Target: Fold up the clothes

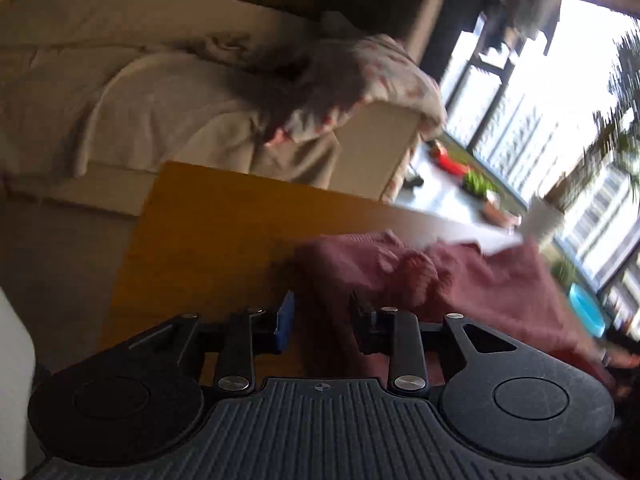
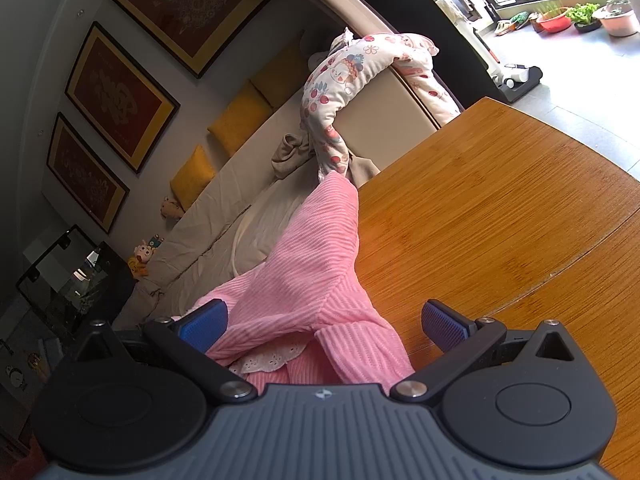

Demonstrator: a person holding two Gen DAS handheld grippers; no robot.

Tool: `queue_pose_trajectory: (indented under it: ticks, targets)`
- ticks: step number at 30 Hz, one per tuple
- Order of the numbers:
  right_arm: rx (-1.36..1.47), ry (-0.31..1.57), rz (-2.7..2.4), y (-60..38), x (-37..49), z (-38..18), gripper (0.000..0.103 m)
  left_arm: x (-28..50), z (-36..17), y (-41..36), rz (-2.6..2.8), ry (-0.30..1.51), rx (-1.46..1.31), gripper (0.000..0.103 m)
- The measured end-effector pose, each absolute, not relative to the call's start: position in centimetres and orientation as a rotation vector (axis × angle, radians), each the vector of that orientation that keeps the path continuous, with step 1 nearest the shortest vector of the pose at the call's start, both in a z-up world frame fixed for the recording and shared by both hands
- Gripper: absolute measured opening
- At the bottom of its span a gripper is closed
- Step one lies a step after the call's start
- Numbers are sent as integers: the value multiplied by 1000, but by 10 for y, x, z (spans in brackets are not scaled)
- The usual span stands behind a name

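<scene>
A pink ribbed knit garment lies on the wooden table, with one part stretching off the table's far edge toward the sofa. A white lace trim shows near the camera. My right gripper stands wide open, and the garment lies between its blue pads without being pinched. In the blurred left wrist view the same garment looks dark pink and bunched on the table. My left gripper is partly open at the garment's left edge, and cloth shows in the gap, unpressed.
Behind the table is a sofa with a beige cover, yellow cushions and a patterned quilt draped over its arm. Potted plants line the windows, and a glass tank stands at the left.
</scene>
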State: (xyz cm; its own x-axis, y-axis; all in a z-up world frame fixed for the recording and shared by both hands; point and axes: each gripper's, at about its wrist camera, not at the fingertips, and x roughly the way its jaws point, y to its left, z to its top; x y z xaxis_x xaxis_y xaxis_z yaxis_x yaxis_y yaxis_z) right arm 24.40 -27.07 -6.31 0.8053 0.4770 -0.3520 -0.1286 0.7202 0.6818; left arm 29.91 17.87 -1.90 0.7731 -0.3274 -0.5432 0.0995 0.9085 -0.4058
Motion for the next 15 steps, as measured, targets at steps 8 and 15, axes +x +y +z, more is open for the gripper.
queue_pose_trajectory:
  ticks: [8,15]
  targets:
    - [504,514,343,-252,243,-31,103,305,23,131,-606,560,-600,75]
    - [226,466,532,-187,271,9,103,361,-41,114,-471,742,-597,64]
